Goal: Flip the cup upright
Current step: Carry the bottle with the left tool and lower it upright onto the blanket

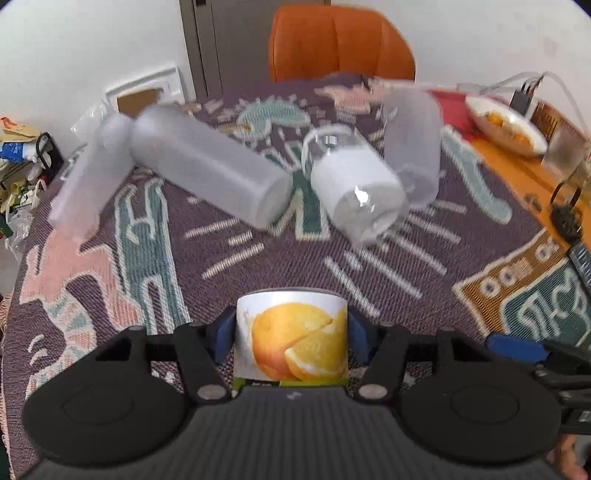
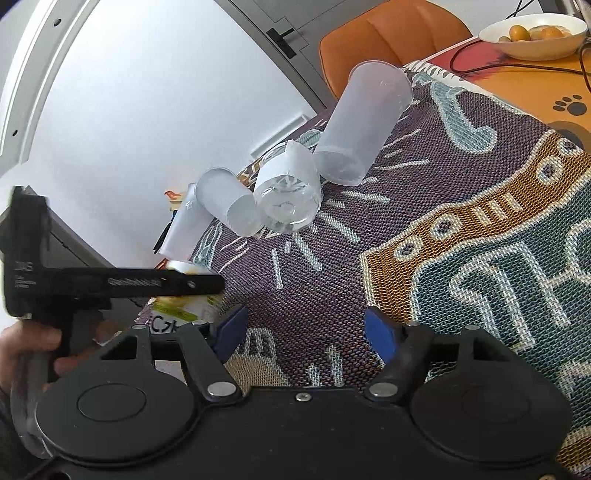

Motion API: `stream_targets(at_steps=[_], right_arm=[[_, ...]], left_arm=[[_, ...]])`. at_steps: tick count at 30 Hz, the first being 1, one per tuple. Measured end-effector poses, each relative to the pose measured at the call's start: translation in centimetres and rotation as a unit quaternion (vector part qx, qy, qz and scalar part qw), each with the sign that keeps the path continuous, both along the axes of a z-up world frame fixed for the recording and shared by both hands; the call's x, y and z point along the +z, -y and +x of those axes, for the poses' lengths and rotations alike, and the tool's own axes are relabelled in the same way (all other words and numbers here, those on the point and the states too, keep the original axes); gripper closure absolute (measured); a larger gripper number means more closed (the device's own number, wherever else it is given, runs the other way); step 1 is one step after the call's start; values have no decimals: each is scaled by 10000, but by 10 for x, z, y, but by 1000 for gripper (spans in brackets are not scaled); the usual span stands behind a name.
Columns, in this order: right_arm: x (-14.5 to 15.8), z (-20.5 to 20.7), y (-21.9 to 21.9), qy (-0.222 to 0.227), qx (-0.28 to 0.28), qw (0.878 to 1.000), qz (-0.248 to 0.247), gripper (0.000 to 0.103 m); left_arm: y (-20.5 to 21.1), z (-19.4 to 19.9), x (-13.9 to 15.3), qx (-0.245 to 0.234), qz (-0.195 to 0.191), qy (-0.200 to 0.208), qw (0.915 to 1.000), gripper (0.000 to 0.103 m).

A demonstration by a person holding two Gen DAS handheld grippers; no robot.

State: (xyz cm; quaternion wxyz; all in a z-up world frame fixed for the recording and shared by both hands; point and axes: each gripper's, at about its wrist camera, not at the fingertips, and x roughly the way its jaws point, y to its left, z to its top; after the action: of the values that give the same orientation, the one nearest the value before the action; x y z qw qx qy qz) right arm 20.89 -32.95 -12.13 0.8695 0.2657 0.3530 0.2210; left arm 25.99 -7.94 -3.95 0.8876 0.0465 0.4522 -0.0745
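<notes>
1. Cup [image 1: 291, 339] with the orange-fruit print is sitting between the blue pads of the left gripper [image 1: 291, 338] — the pads are pressing on both its flanks, so the tongs are clamped on it. It is being held just above the woven tablecloth [image 1: 295, 266], right at the near edge of the left wrist view.

2. Its long axis is running roughly up-and-down in that view, crosswise to the fingers; the top face is showing, but I cannot tell whether that is the rim or the base, so how far the flip has gone is unclear.

3. The right gripper [image 2: 304, 330] is standing apart and empty, hovering over bare cloth. From there the cup [image 2: 184, 310] is lying to the left, partly hidden behind the left tool's black bar [image 2: 122, 284] — so the left hand is the nearer one by far, and I judge the turn to be its job.

4. Farther off, several frosted tumblers [image 1: 207, 170] and a clear bottle [image 1: 354, 184] are lying on their sides mid-table.

5. Farthest back, a bowl of fruit [image 2: 535, 35] and an orange chair [image 1: 340, 44] are sitting beyond the cloth.
</notes>
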Motion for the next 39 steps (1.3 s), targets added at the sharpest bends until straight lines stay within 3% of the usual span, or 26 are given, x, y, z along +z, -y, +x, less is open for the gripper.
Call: stream_targets(at_steps=[5,11,15,22,28,33,36,39], right_arm=[[6,-4,-4,70,-22,10000,-30,32],[16,-11,-12,178,-17,9998,-117,32],[20,-17,-18,214,-12,9995,-213,32],[26,-26,-28,258,5,9992,-308,32],[30,-33,-35,284,44,9989,-381,32],[31,-36,-37,317,4,9984,-462,31],[32,-37,-38,331,-27,9981,-522,30],[34,-39,-38,362,-41,9977,-568,28]], left_arm=[[-6,-21,22,24,-202,575,9981,43],[-16,-48,38,107,-455,1323,9901,43],[-25,-62,37,262,-593,1546,9859,43],[-34,-86,38,323,-706,1742,9816,43],[-35,-97,36,276,-770,1603,9837,43],[-30,-100,34,140,-590,1555,9860,42],[-28,-101,32,85,-632,1535,9861,35],[-29,-102,32,109,-671,1603,9847,21]])
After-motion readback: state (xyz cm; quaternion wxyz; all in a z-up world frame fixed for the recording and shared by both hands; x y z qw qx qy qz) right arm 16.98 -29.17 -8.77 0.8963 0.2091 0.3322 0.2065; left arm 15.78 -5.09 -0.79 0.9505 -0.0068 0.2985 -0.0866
